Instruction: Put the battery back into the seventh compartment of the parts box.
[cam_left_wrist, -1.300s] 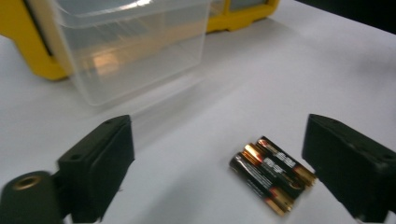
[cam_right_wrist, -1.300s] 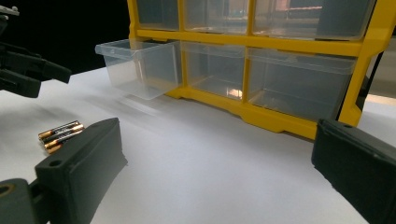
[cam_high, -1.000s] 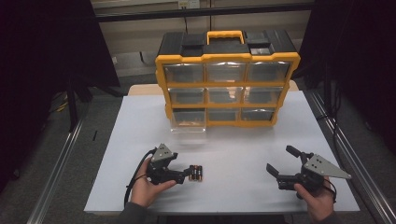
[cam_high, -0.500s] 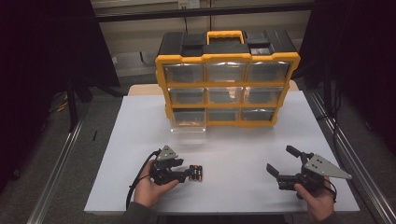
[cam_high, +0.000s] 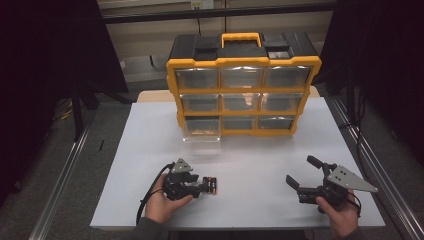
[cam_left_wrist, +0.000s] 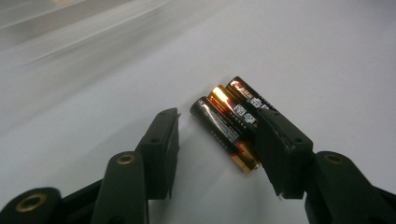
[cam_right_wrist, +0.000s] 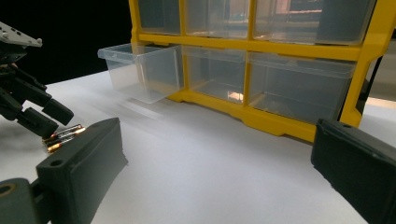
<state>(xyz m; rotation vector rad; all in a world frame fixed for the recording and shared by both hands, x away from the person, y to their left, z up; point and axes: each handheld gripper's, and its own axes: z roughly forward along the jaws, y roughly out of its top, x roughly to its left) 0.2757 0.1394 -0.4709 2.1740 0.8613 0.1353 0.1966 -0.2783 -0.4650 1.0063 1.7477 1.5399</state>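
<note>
Left gripper (cam_left_wrist: 215, 140) around the batteries (cam_left_wrist: 231, 126), its jaws just closing.
One jaw touches them, the other stands apart; they lie on the surface (cam_high: 250, 160). Right gripper (cam_high: 302, 172) gapes, well apart.

Lab or workshop: white test table (cam_high: 150, 130), aluminium rails (cam_high: 60, 185), yellow parts organizer (cam_high: 244, 75).

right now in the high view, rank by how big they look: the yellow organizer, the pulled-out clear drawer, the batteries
1. yellow organizer, by far the largest.
2. pulled-out clear drawer, at its bottom left.
3. batteries, a small bundle on the table between the left gripper jaws.
The batteries lie nearer the camera and look smallest anyway.
</note>
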